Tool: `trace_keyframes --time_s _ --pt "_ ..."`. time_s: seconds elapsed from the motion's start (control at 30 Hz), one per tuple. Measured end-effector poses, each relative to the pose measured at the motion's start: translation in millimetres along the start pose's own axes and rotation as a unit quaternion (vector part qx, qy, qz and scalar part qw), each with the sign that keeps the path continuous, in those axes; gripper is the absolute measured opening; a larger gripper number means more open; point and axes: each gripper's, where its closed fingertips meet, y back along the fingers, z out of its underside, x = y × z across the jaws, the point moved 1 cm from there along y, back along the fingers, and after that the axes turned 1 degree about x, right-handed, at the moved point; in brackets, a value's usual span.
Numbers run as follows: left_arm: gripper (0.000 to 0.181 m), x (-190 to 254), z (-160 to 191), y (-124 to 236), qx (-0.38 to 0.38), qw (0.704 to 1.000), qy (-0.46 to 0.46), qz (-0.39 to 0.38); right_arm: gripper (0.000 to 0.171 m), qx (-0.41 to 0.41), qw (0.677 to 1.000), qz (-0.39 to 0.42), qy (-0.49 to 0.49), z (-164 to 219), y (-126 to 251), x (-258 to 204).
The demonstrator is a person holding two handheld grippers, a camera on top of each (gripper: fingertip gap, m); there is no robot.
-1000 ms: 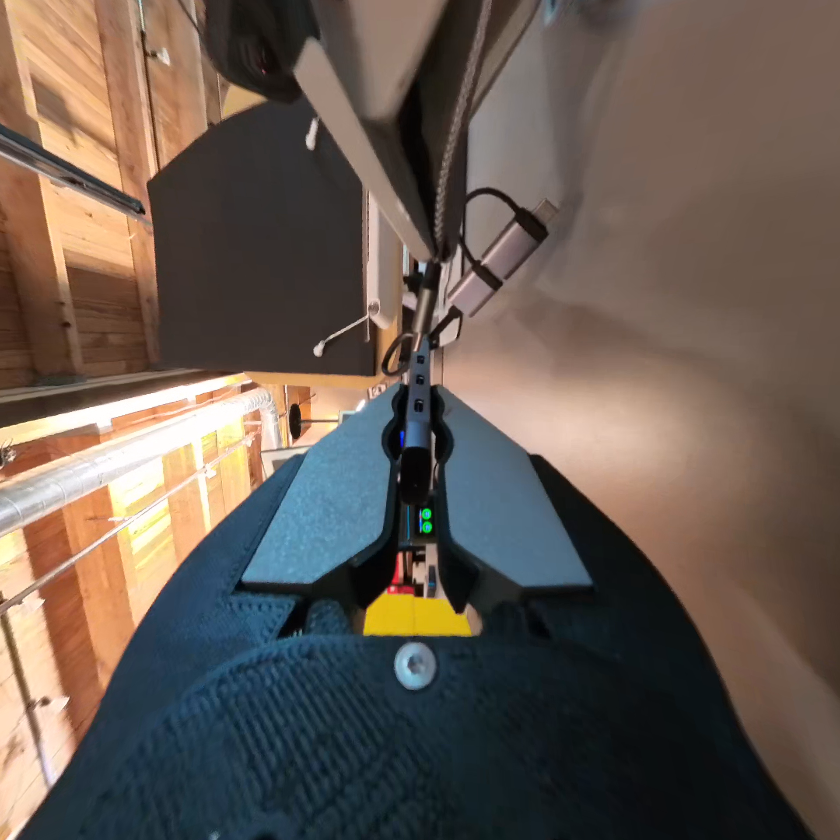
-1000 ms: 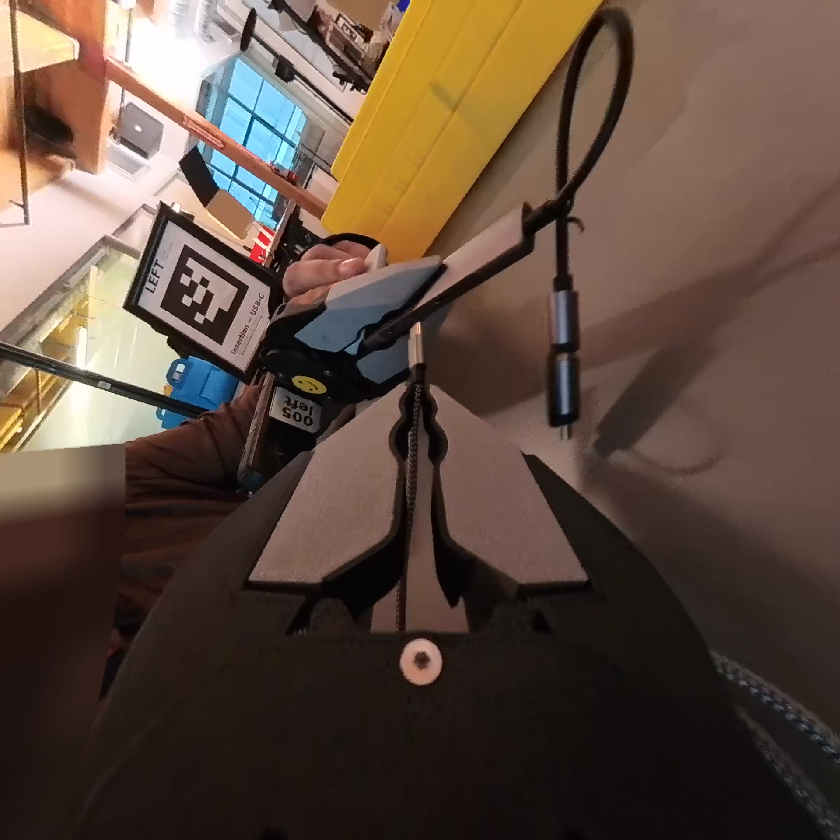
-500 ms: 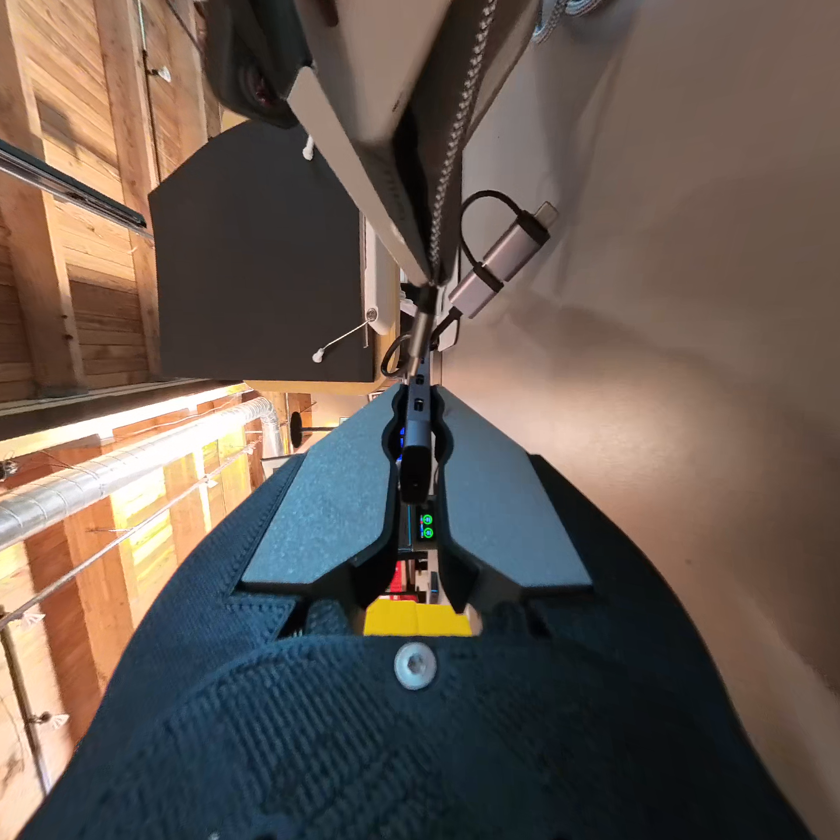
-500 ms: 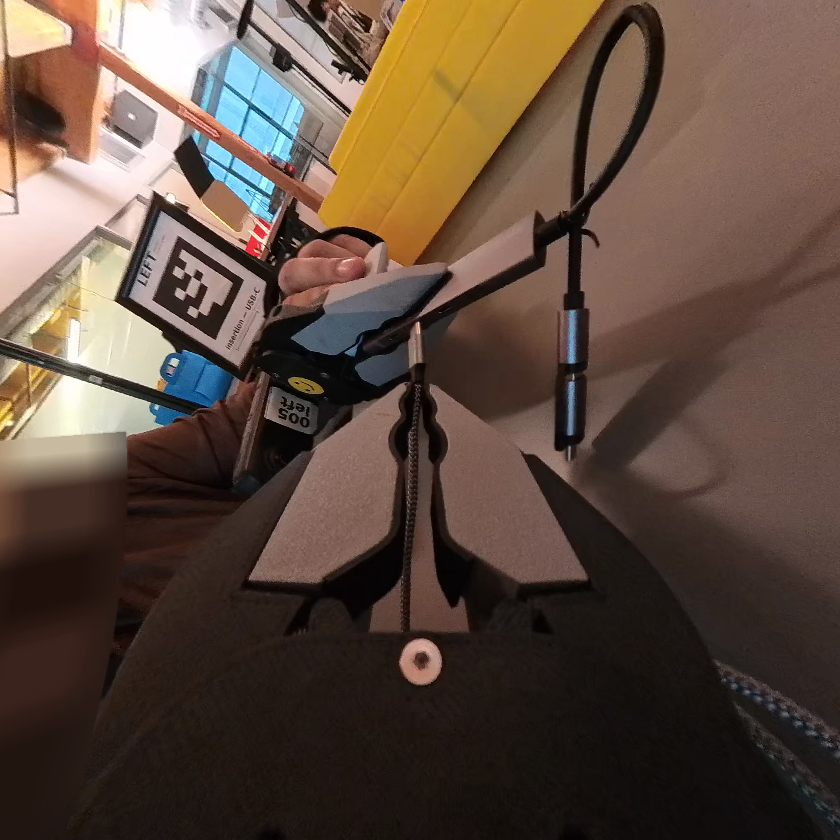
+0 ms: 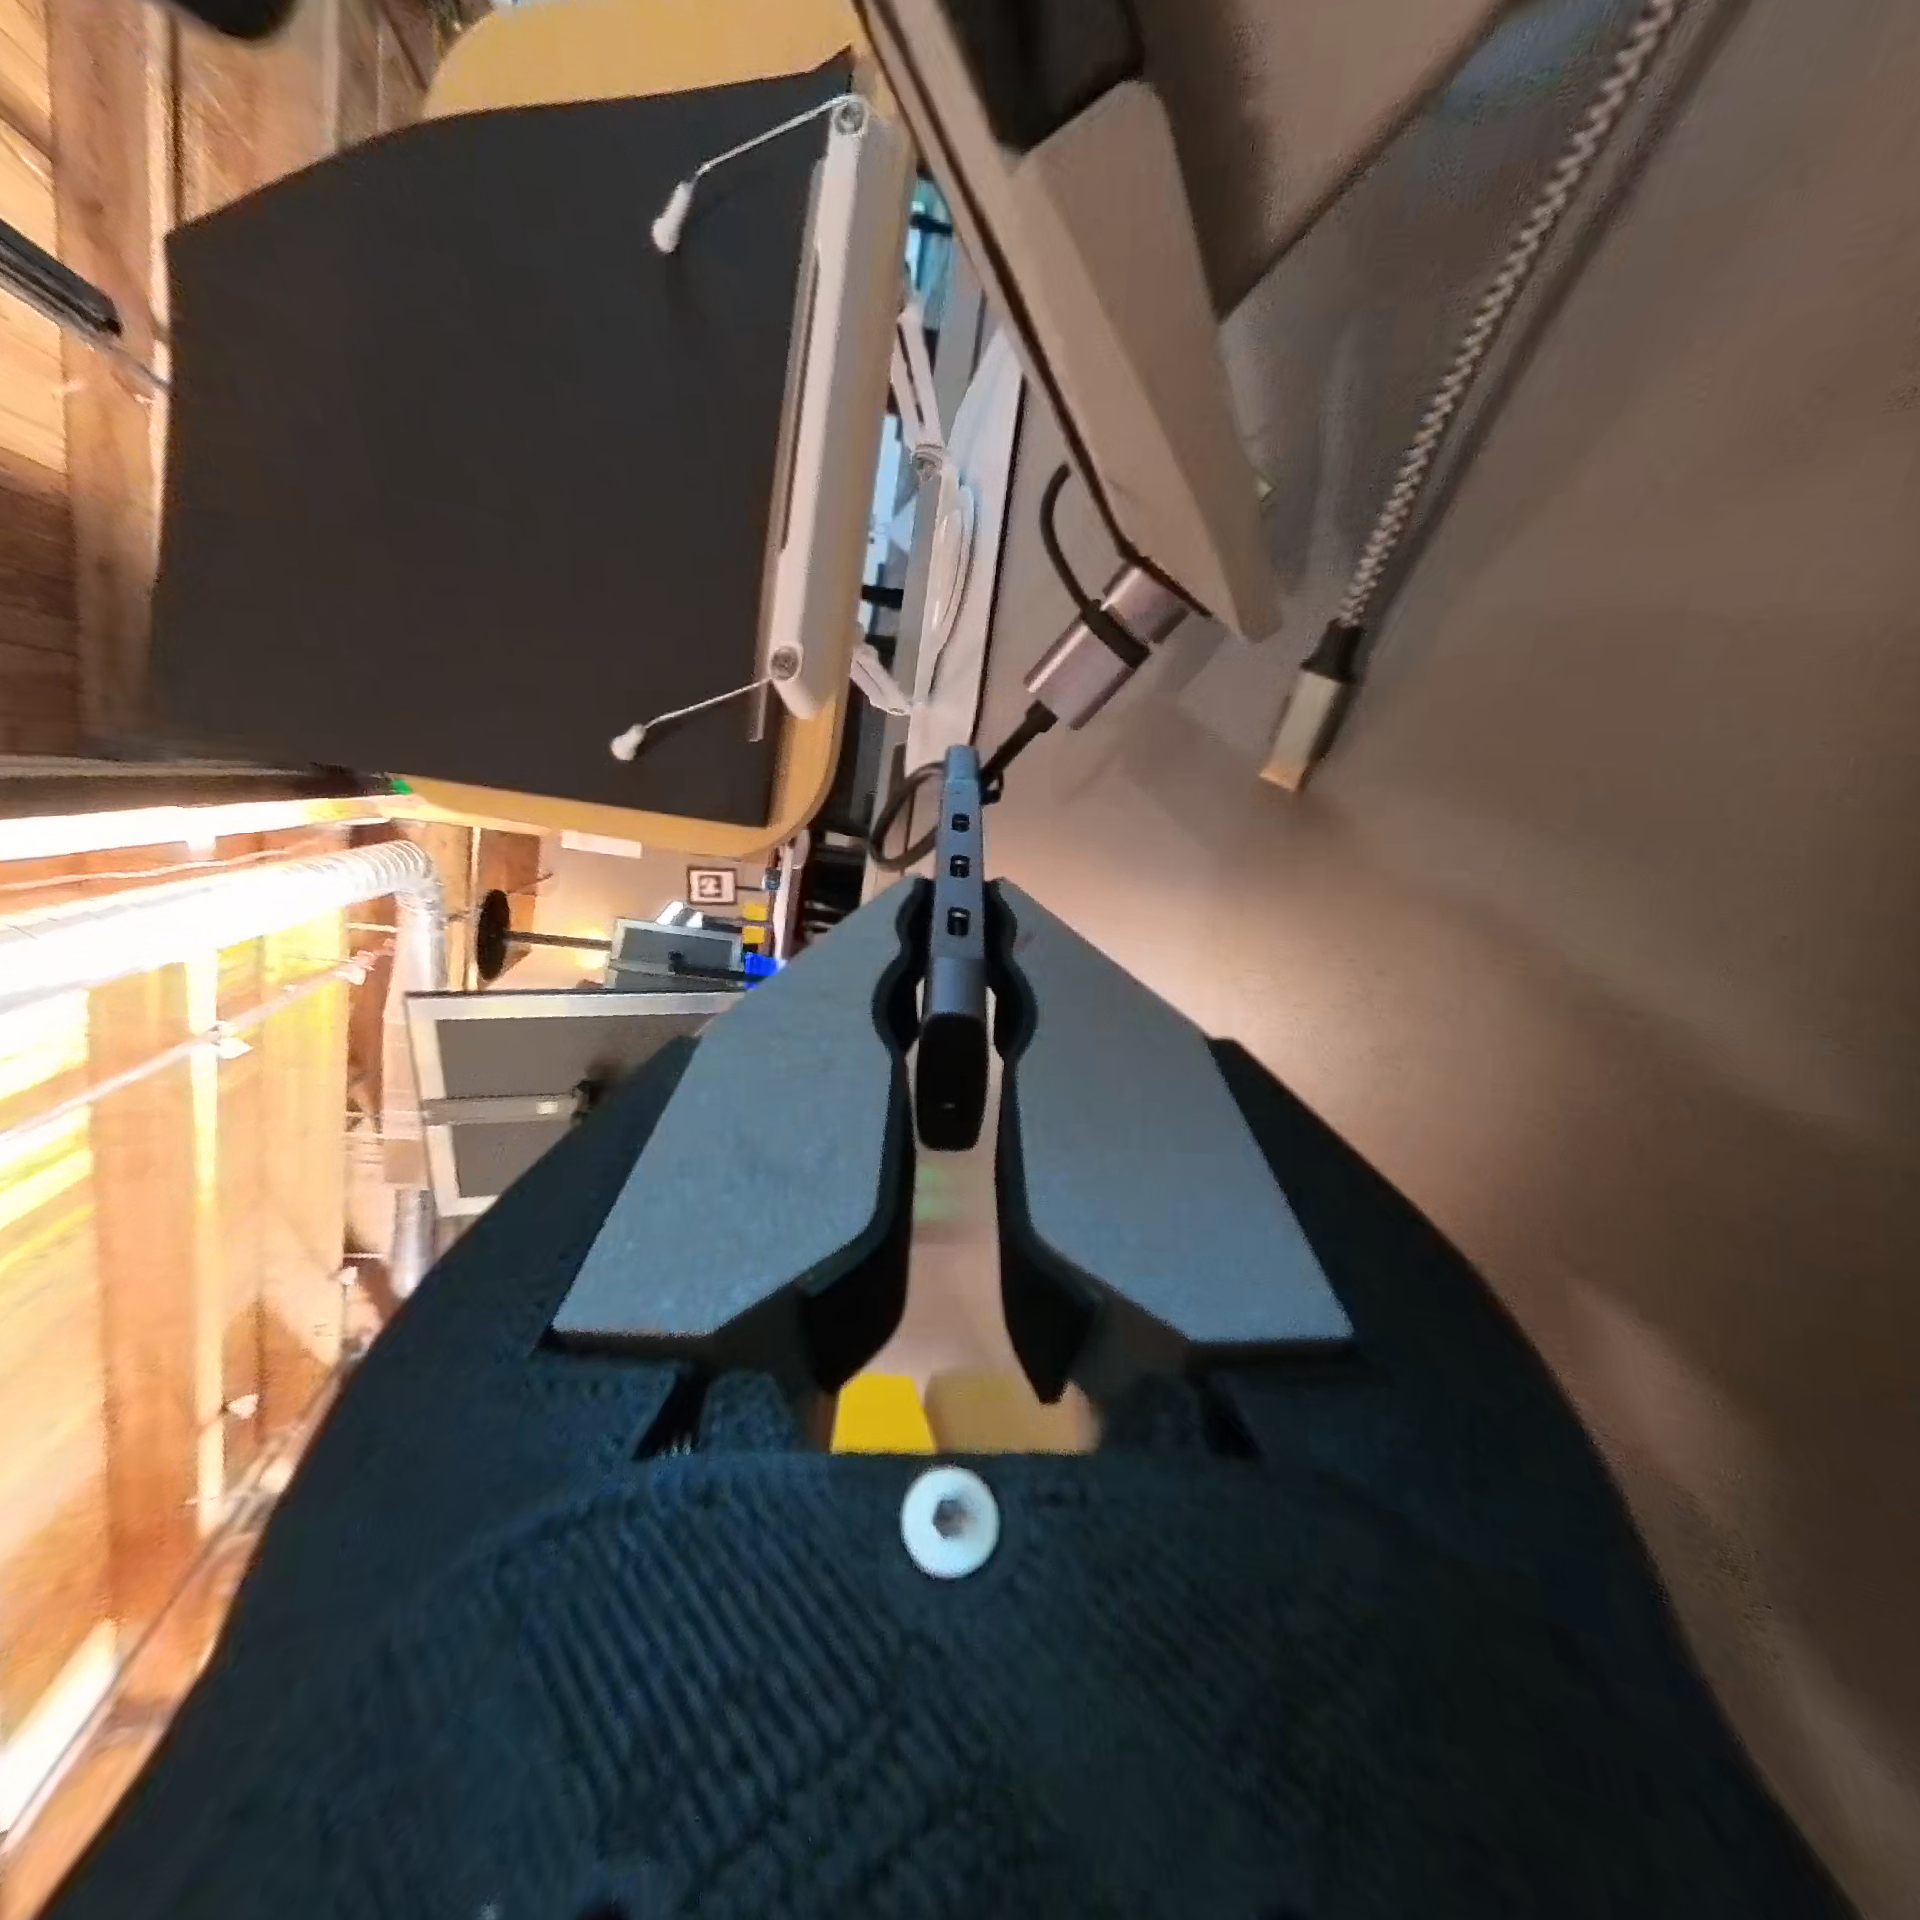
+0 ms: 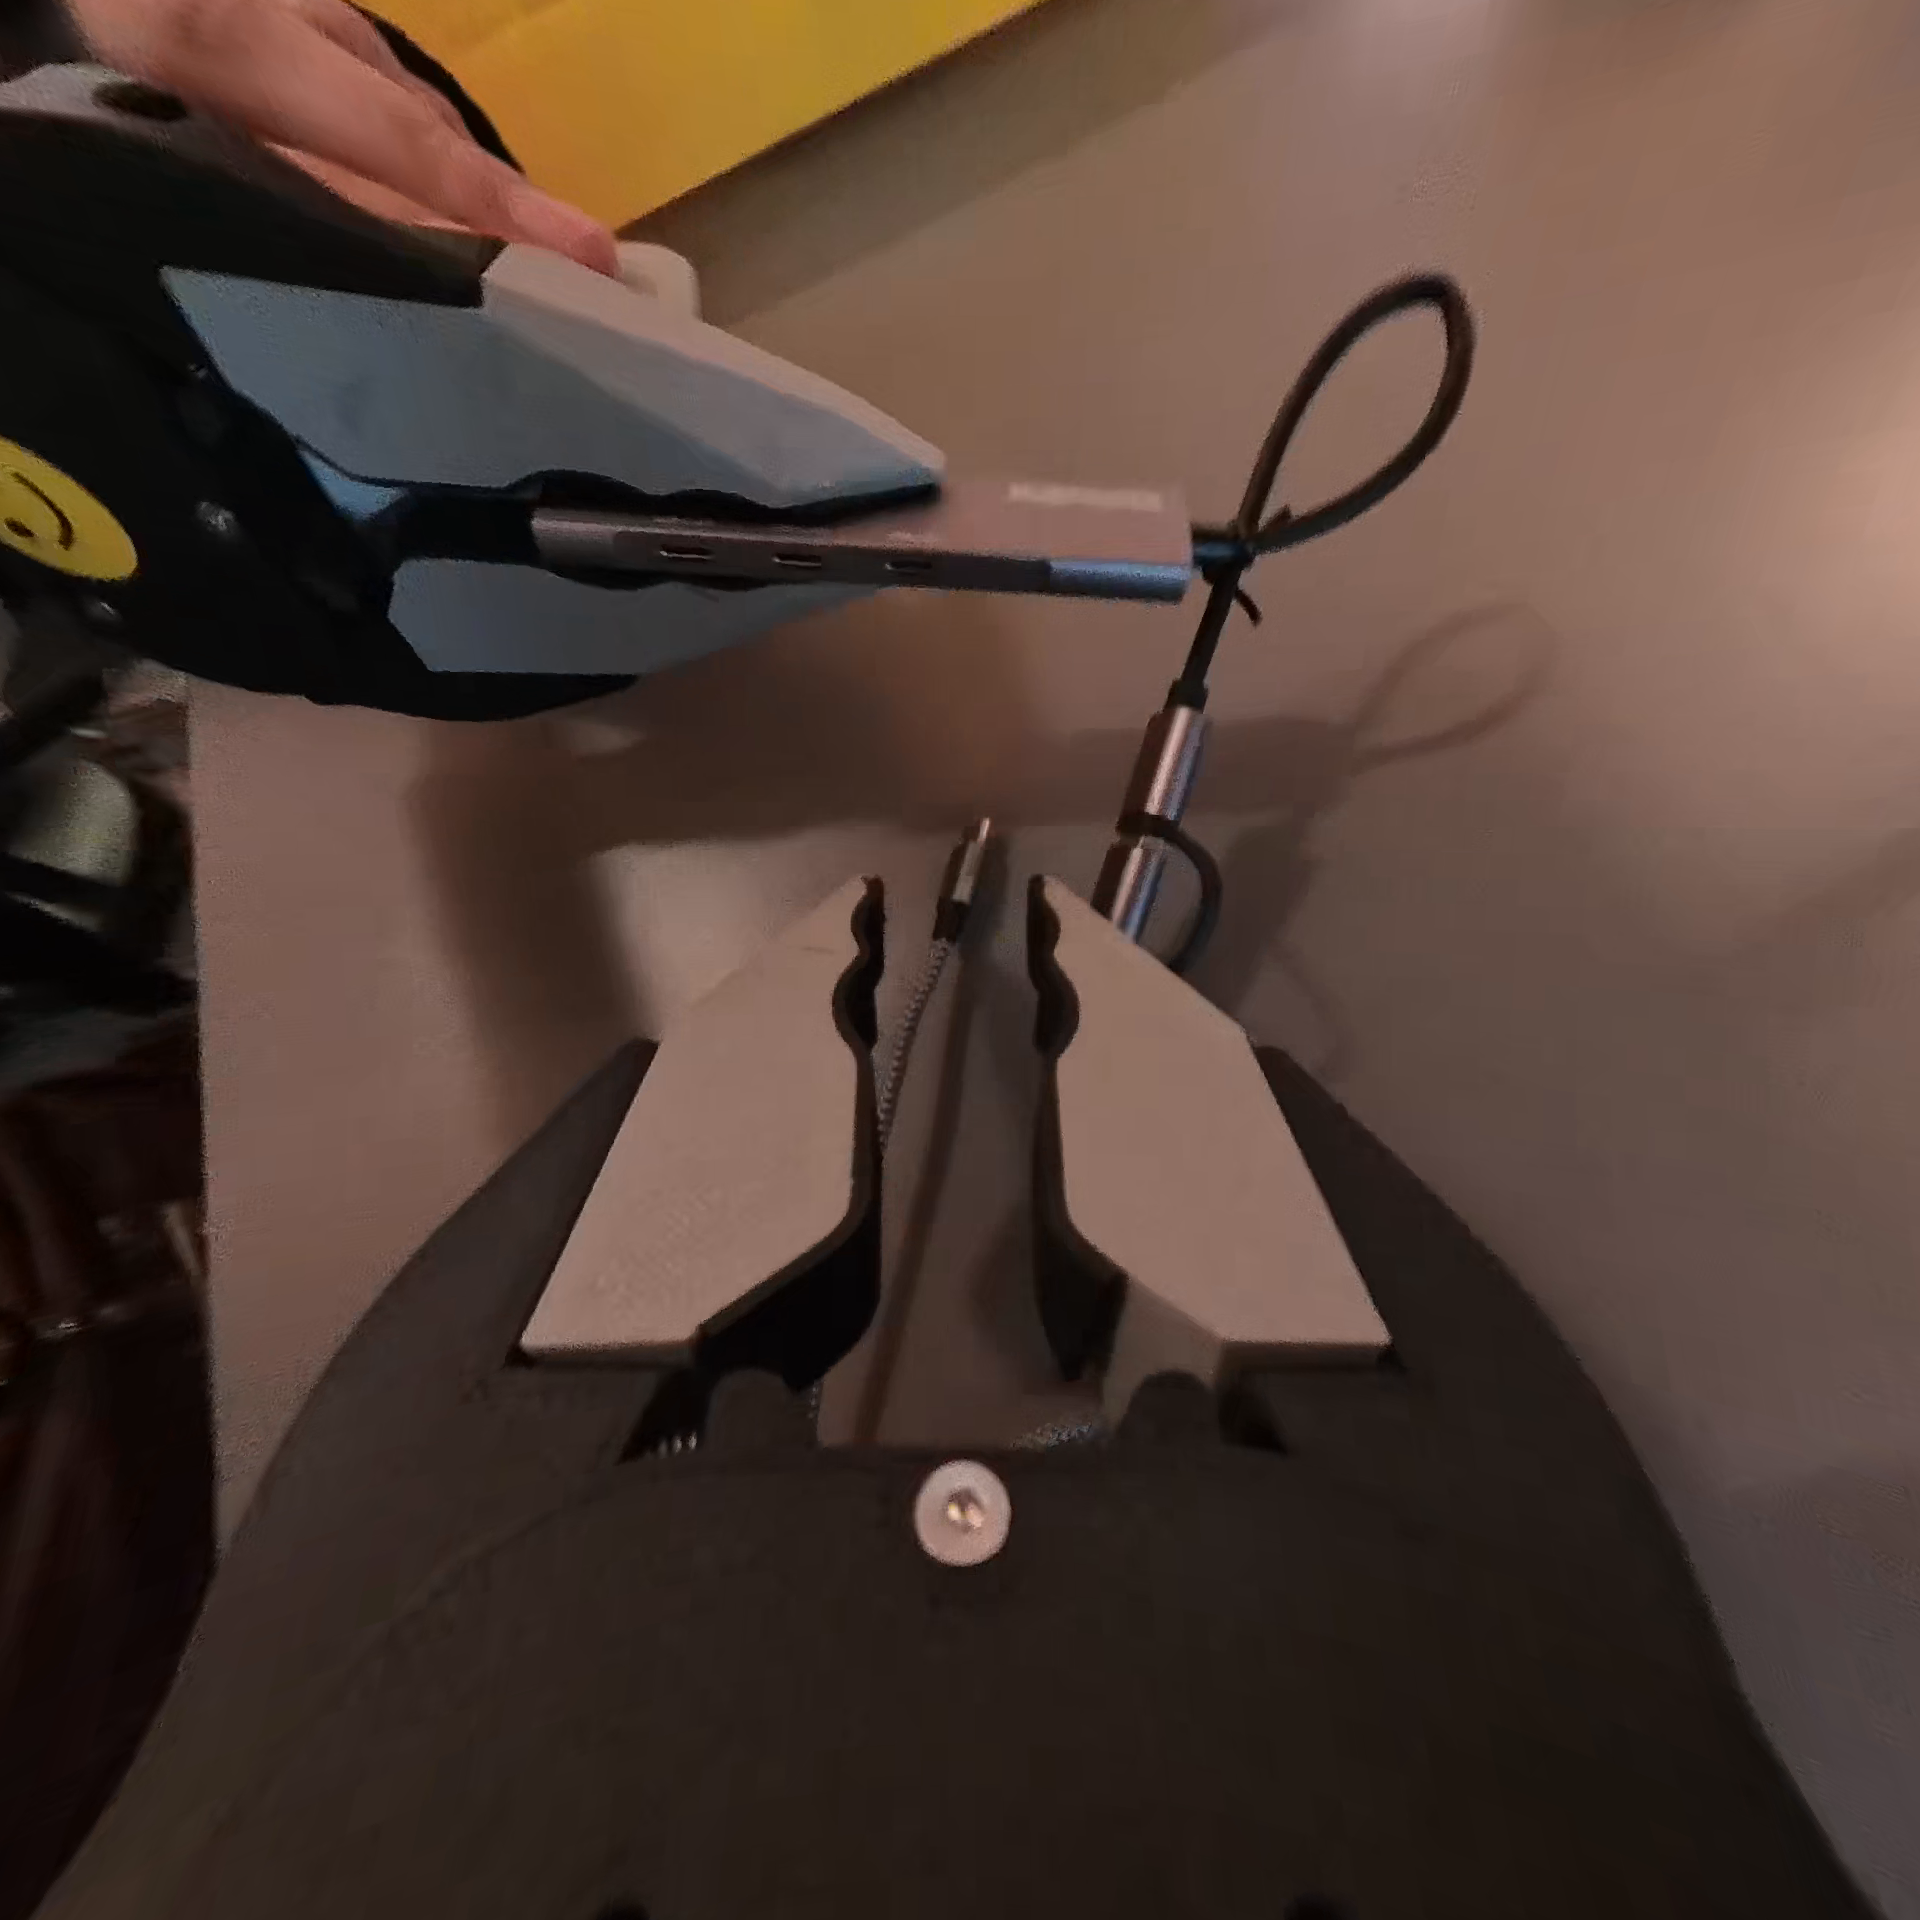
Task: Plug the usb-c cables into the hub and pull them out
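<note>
My left gripper point(image 5: 951, 896) is shut on the grey hub point(image 5: 948, 1039), which sticks out forward with its row of ports showing. In the right wrist view the left gripper point(image 6: 727, 540) holds the hub point(image 6: 1039, 530) level above the table, ports facing me and none occupied. The hub's own black lead point(image 6: 1351, 416) loops and hangs down to a metal adapter point(image 6: 1174, 769). My right gripper point(image 6: 954, 894) is open. The braided usb-c cable point(image 6: 904, 1039) lies loose between its jaws, with its plug point(image 6: 966, 868) below the hub and apart from it. The plug also shows in the left wrist view point(image 5: 1309, 717).
The beige table point(image 6: 1558, 935) lies under both grippers. A yellow panel point(image 6: 727, 104) stands behind, and a person's hand point(image 6: 416, 156) grips the left tool. In the left wrist view a black panel point(image 5: 468, 436) and a wooden wall point(image 5: 62, 520) are behind. My right fingertips sit around 6 centimeters from my left ones.
The right gripper was shut on the braided cable with its plug at the hub. Now its jaws are open, the cable is released, and the plug sits away from the hub.
</note>
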Motion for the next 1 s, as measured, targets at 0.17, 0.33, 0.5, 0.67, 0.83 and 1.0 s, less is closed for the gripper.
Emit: trace_keyframes --time_s 0.17,0.33,0.5,0.67,0.83,1.0 --pt "0.007 -5 -7 6 0.033 0.998 0.045 0.011 0.039 0.04 0.989 0.079 0.115 -20 6 -1" --pt "0.007 -3 -20 13 0.064 0.997 0.051 0.017 0.056 0.053 0.955 0.193 0.219 -32 11 4" --pt "0.007 1 -29 16 0.084 0.995 0.053 0.03 0.042 0.024 0.929 0.23 0.29 -29 1 2" --pt "0.007 6 -39 21 0.106 0.992 0.061 0.044 0.017 0.008 0.898 0.28 0.339 -31 -1 8" --pt "0.009 2 -37 21 0.112 0.989 0.08 0.047 0.013 0.002 0.896 0.283 0.343 -30 0 9" --pt "0.013 -1 -35 22 0.108 0.991 0.076 0.035 0.01 -0.009 0.9 0.276 0.336 -26 -1 10"
